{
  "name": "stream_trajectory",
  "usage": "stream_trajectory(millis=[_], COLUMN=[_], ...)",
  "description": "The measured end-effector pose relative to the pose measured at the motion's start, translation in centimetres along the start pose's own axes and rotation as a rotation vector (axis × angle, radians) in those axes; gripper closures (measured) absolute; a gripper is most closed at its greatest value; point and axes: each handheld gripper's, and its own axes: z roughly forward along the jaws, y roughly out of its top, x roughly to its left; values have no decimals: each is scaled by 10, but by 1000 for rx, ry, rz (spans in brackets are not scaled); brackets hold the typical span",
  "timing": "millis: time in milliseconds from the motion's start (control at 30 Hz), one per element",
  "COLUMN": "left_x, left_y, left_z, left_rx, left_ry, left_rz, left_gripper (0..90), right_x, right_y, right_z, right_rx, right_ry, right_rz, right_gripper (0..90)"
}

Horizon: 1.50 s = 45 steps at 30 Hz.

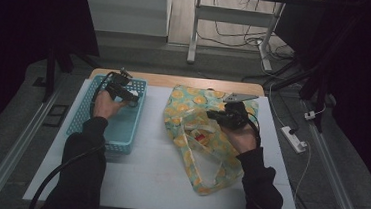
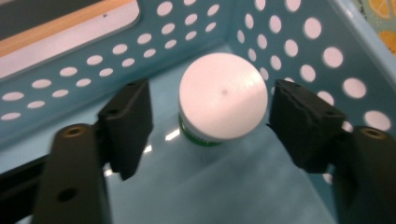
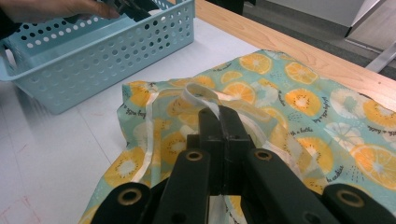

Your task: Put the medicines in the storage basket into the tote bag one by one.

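Observation:
In the left gripper view a small jar with a white cap (image 2: pixel 223 95) and a green label band stands upright in a corner of the light-blue perforated basket (image 2: pixel 289 37). My left gripper (image 2: pixel 210 121) straddles the cap; the right pad sits close against it, and a gap remains at the left pad. From the high view, the left gripper (image 1: pixel 129 97) reaches into the basket (image 1: pixel 80 111) at its far end. The right gripper (image 3: pixel 222 121) is shut on the white handle strap (image 3: pixel 201 93) of the teal bag with orange-slice print (image 3: pixel 303 98). That bag (image 1: pixel 193 105) lies flat beside the basket, under the right gripper (image 1: pixel 212 115).
A white board (image 1: pixel 152 177) covers the table, with a wooden edge (image 1: pixel 175 81) at the far side. The bag's second white handle (image 1: pixel 204 156) loops toward me. A power strip (image 1: pixel 293 139) and cables lie on the floor at the right.

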Motion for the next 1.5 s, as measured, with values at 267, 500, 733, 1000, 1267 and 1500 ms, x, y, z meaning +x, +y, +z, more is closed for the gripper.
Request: stream_trajectory(millis=[267,500,733,1000,1267,1500], left_x=[-3,-3,-10,-18,-24,-34], left_y=[3,2,-1,-5,-12,-17], left_z=[1,-15,-40,-58,-67,-76], left_rx=[19,-6,-26,-49,-54,-68], left_ry=[6,-7,-19,-65,-90,-115], left_rz=[-13,-38,-4,17,38,65], left_gripper=[498,502,502,502,502,503], right_x=[0,0,1,1,2,1], right_y=[0,1,1,1,1,1], right_z=[-1,-2,-2,-1,-1,-2], right_rx=[-5,-7,-10,-6,-8,-12], right_ry=[-3,-5,-2,-3,-3,-4], right_rz=[-1,-1,0,1,1,8], right_gripper=[891,892,892,893,893,893])
